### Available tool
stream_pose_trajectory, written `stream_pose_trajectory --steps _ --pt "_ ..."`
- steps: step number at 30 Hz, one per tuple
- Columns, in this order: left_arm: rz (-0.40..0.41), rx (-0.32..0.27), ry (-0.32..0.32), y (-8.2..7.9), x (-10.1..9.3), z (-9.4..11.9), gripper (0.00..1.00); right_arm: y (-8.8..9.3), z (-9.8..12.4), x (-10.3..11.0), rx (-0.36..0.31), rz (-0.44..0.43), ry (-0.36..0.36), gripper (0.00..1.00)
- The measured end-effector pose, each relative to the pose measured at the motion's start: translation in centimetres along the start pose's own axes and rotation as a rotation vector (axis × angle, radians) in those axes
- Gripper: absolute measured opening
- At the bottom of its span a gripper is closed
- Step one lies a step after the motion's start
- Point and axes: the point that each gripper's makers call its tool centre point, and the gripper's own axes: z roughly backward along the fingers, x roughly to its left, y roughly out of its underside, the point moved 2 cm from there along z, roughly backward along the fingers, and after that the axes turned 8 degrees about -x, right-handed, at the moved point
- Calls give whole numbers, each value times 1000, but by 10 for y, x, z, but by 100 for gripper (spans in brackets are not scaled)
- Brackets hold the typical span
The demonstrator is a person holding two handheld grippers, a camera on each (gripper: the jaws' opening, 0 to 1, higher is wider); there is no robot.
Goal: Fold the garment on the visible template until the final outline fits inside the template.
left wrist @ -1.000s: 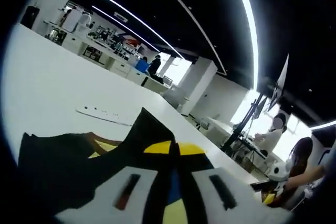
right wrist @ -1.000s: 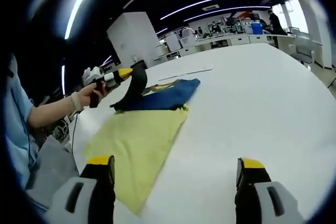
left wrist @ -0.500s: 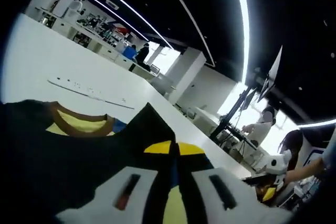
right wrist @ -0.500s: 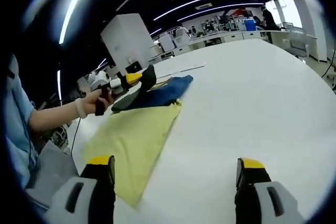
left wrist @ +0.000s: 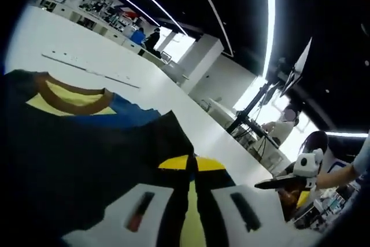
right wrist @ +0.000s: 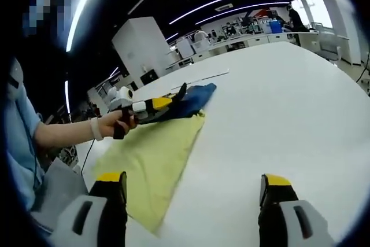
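Observation:
A dark blue garment (left wrist: pixel 75 143) with a brown collar (left wrist: pixel 69 91) and yellow inside lies on the white table (left wrist: pixel 52 39). My left gripper (left wrist: pixel 192 169) is shut on a dark fold of it, low over the cloth. In the right gripper view the garment (right wrist: pixel 191 98) rests at the far end of a yellow template sheet (right wrist: pixel 150 157), and a hand holds the left gripper (right wrist: pixel 155 104) at its near edge. My right gripper (right wrist: pixel 193 180) is open with nothing between its fingers, above bare table beside the template. It also appears at the right of the left gripper view (left wrist: pixel 295 172).
A long white strip (left wrist: pixel 87 67) lies on the table beyond the garment, also seen in the right gripper view (right wrist: pixel 199 77). The table (right wrist: pixel 277 120) stretches wide to the right. A person's blue sleeve (right wrist: pixel 20 143) is at the left. Desks and people stand far behind.
The left gripper has come down and forward with the fold. The raised dark flap now lies low over the garment. The right gripper has stayed put and open.

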Motion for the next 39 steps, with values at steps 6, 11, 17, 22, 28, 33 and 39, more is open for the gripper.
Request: stream_pose_trajectory --steps 6,11,17,22,28,33,39 --pt "9 29 0 10 -3 0 0 -2 -2 1 -3 0 -4 96" --pt "28 74 -20 24 1 1 0 -4 -4 3 -6 1 -10 96" --pt "-2 73 -7 23 0 1 1 -3 -3 4 -4 -3 -9 96" --pt "-59 70 -13 20 -1 2 19 -3 -2 4 -6 -5 -8 96" --pt "-138 59 -17 12 -5 4 48 -7 -3 8 -6 15 -23 97" --pt "-202 91 -20 9 -7 11 71 -9 -5 11 -8 19 -32 98" --pt "-249 121 -14 5 -9 18 83 -12 -8 16 -8 28 -42 98"
